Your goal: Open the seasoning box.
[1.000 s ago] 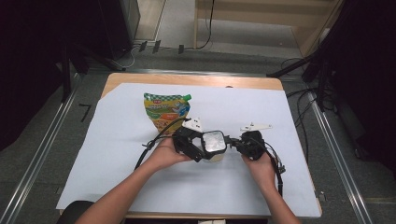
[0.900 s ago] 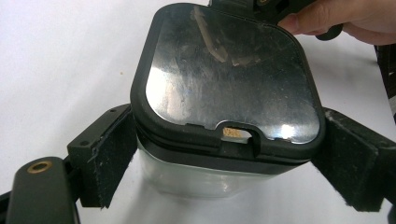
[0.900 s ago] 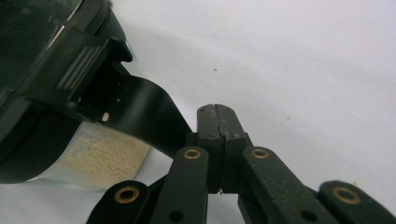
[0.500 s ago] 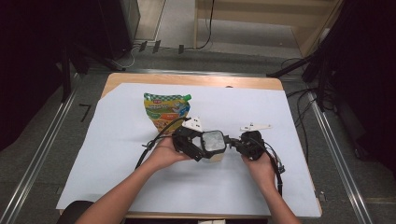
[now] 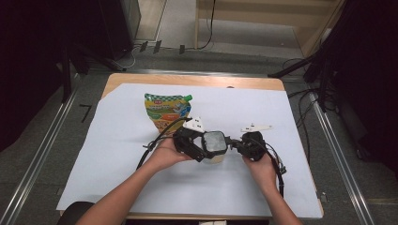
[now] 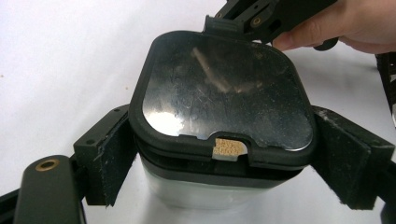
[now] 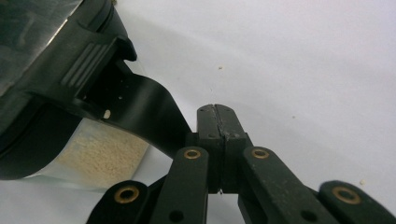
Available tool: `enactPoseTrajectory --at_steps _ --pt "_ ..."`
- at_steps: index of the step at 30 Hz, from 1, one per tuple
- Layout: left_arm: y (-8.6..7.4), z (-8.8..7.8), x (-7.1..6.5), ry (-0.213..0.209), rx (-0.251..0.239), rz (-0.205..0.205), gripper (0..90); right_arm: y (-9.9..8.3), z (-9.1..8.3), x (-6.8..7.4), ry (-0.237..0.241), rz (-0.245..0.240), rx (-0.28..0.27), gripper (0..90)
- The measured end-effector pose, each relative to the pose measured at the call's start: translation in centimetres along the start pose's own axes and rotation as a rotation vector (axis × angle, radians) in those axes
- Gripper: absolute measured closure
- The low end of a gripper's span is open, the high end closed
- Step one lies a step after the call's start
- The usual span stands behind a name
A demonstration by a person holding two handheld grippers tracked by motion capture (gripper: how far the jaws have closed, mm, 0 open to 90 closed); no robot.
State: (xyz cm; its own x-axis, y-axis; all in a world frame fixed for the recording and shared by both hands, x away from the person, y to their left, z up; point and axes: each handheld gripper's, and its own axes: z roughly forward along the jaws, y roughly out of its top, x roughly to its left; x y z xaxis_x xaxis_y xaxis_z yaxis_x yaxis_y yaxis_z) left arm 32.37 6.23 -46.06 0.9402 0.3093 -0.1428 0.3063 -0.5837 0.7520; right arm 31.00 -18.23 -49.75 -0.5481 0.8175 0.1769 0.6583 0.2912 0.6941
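A clear container point(image 5: 215, 143) with a black lid stands on the white sheet. The lid point(image 6: 224, 88) has a glossy window, and pale granules point(image 7: 98, 149) show through the container wall. My left gripper point(image 6: 229, 172) is shut on the container body, one pad point(image 6: 109, 158) on each side. My right gripper point(image 7: 217, 121) is shut with nothing between its jaws. Its tip rests against the black latch flap point(image 7: 140, 112) on the lid's far edge. From above, the right gripper point(image 5: 236, 142) touches the container's right side. A colourful refill pouch point(image 5: 166, 110) lies flat behind my left hand.
A white sheet point(image 5: 117, 140) covers most of the wooden table point(image 5: 187, 79). Cables trail from both grippers along the sheet. A few crumbs point(image 7: 219, 68) lie on the sheet. Metal rails run along the floor at both sides of the table.
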Motion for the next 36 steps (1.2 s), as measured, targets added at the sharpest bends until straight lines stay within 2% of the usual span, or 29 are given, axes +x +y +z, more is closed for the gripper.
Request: enactPoseTrajectory --at_steps 8,16,36 --pt "0.5 -0.1 -0.1 -0.011 -0.008 0.002 15.0 0.0 0.0 0.0 0.003 0.001 0.0 90.0" --pt "0.8 -0.1 -0.3 -0.003 0.005 0.006 15.1 0.0 -0.1 0.0 0.005 0.005 0.003 90.0" --pt "1.7 -0.4 -0.8 0.018 -0.001 0.025 15.4 0.0 -0.2 0.0 0.01 0.004 0.001 90.0"
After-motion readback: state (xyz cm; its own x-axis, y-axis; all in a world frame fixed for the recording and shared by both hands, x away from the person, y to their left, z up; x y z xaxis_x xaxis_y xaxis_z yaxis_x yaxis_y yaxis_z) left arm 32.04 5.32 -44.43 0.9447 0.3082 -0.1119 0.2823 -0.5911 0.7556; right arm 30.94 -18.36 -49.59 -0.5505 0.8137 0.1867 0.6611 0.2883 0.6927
